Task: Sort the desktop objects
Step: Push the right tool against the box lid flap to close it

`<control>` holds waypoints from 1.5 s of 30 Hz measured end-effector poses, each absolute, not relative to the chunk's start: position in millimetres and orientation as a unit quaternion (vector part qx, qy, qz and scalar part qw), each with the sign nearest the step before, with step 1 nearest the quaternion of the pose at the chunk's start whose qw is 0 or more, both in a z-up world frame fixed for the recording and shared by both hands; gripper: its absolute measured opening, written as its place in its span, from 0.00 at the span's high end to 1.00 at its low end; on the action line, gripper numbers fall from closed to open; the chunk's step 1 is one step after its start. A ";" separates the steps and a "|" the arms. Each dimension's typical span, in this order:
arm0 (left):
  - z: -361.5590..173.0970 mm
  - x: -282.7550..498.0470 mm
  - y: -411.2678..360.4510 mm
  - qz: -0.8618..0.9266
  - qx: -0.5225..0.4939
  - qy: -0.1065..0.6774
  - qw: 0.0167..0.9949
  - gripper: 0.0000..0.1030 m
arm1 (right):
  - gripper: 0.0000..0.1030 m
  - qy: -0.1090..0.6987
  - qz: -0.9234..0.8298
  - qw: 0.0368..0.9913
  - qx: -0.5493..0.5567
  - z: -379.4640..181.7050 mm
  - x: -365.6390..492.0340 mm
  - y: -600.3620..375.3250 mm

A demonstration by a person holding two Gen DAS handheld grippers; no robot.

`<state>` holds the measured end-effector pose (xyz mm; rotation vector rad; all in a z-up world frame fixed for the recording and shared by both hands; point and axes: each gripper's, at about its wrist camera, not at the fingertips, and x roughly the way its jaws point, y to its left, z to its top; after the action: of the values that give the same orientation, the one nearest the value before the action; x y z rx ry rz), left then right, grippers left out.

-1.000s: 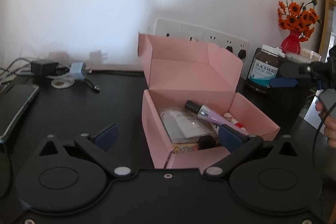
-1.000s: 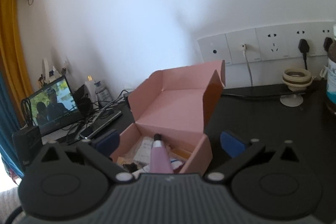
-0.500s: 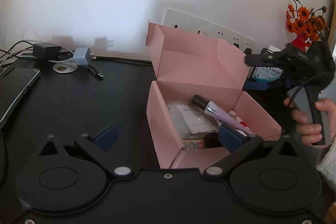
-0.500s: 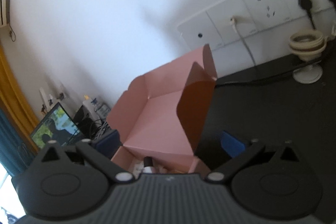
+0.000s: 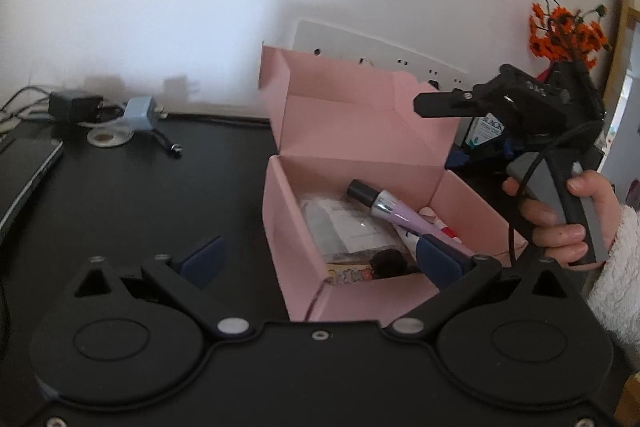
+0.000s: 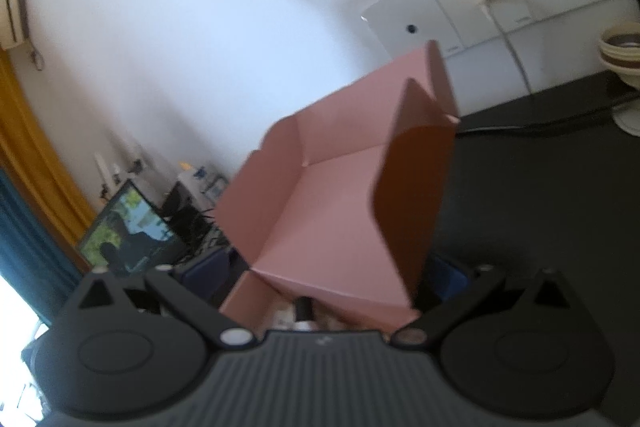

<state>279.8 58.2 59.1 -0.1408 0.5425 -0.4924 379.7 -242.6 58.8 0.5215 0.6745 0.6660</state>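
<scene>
The pink box [image 5: 360,195] is seen on the black desk [image 5: 140,195], just ahead of the left gripper [image 5: 320,255], whose fingers are spread wide with nothing held; one pad [image 5: 438,257] overlaps the near right part of the box in view, the other hangs over bare desk. The lid [image 5: 352,107] stands upright at the far side, its side flaps folded in. Inside, a purple tube [image 5: 400,213] with a dark cap is laid across a clear packet [image 5: 340,227] and some smaller items that cannot be made out.

The right gripper [image 6: 328,279] is held by a hand [image 5: 560,223] at the right side of the box, up near the lid's side flap [image 6: 416,195]. Its fingers are also spread wide and empty, with that flap seen between them.

The box is judged to be thin card: light, easily creased, and liable to slide on the desk if pushed. The lid would best be taken at its top edge or flap and folded down gently, with the base steadied. The tube is probably smooth and light, best pinched across its middle.
</scene>
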 end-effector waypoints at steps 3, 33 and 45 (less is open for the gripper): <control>59.7 278.6 56.3 -0.243 -0.063 0.262 0.932 0.00 | 0.01 0.320 0.319 0.858 0.244 63.3 378.9 -240.3; 60.5 277.8 47.1 -0.256 -0.044 0.265 0.929 0.00 | 0.01 0.272 0.420 0.851 0.160 117.7 336.9 -226.4; 69.0 254.4 40.1 -0.259 -0.007 0.193 0.946 0.00 | 0.01 0.254 0.397 0.872 0.134 124.1 306.6 -219.1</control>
<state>254.4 40.1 69.0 -0.0152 0.3927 -0.5278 306.6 -219.1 124.1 0.2802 0.5302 0.8298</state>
